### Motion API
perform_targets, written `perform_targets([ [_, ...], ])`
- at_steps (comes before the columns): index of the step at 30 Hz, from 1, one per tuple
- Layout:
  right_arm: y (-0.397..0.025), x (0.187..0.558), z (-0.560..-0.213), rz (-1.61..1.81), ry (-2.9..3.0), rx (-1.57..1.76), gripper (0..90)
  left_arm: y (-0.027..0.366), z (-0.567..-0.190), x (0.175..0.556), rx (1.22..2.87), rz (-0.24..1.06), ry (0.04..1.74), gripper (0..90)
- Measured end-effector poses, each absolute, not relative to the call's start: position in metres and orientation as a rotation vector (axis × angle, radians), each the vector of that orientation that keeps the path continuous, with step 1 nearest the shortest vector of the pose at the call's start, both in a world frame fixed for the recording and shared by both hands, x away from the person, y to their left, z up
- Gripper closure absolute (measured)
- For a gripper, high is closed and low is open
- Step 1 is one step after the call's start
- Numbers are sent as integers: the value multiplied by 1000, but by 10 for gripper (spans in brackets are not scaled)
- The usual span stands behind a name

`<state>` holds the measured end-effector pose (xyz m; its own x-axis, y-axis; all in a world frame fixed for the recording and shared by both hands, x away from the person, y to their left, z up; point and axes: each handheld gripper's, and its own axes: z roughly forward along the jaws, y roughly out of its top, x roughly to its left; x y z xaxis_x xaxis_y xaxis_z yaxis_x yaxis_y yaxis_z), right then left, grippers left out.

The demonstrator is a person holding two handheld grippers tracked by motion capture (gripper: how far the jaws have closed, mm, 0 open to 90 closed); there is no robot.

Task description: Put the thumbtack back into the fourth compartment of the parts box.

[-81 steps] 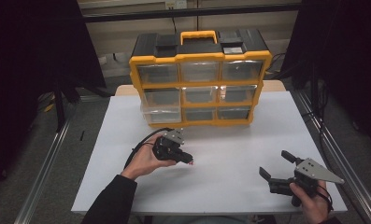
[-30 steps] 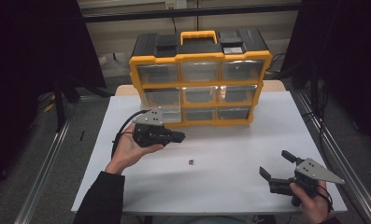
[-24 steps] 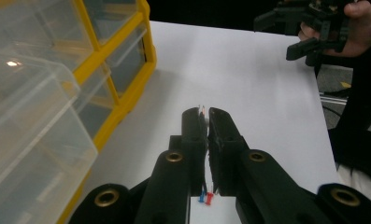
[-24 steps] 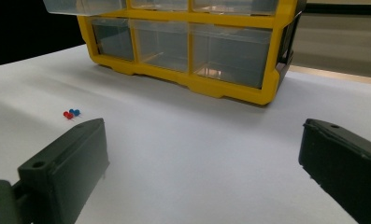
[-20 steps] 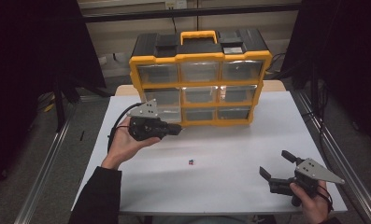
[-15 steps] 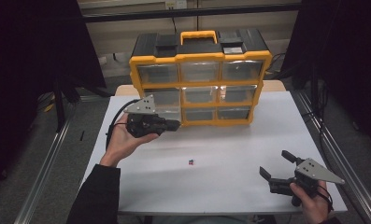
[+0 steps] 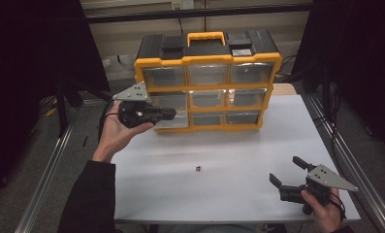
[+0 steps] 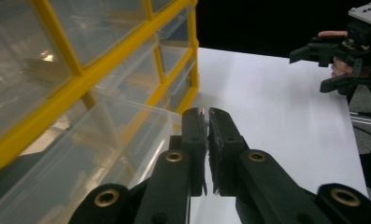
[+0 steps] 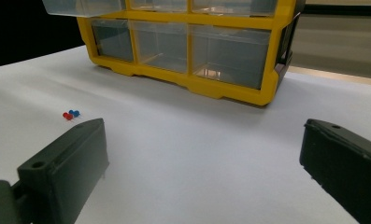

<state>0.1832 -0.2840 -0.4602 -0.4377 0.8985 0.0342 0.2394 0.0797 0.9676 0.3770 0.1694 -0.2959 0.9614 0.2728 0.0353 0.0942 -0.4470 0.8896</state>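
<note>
The left gripper (image 8: 206, 116), its black jaws pinched on a tiny red pin (image 8: 203, 111), hangs just above the pulled-out clear plastic drawer (image 8: 103, 154) of the yellow-framed cabinet (image 7: 207, 80). In front of the cabinet, two pins (image 9: 70, 115) lie on white table (image 7: 238, 165); the right gripper (image 7: 288, 175) rests wide open.

A white table (image 7: 238, 194) is set in a dim room — its top is lit more brightly than anything around it. Dark curtains (image 7: 30, 58) are hung at both sides. Behind, a pale panelled wall (image 7: 127, 34) is crossed by a black bar (image 7: 200, 12). Grey floor (image 7: 49, 145) and a metal rail (image 7: 47, 179) are seen beside the table's left edge.
</note>
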Motion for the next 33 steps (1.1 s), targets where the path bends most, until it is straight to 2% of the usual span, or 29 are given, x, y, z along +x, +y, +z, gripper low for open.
perform_targets([
  [16, -284, 183, -460, 1384, 1755, 1133, 8, 179, -277, 402, 2160, 296, 327, 859],
  [33, -284, 184, -460, 1385, 1754, 1130, 8, 161, -285, 438, 2360, 280, 392, 859],
])
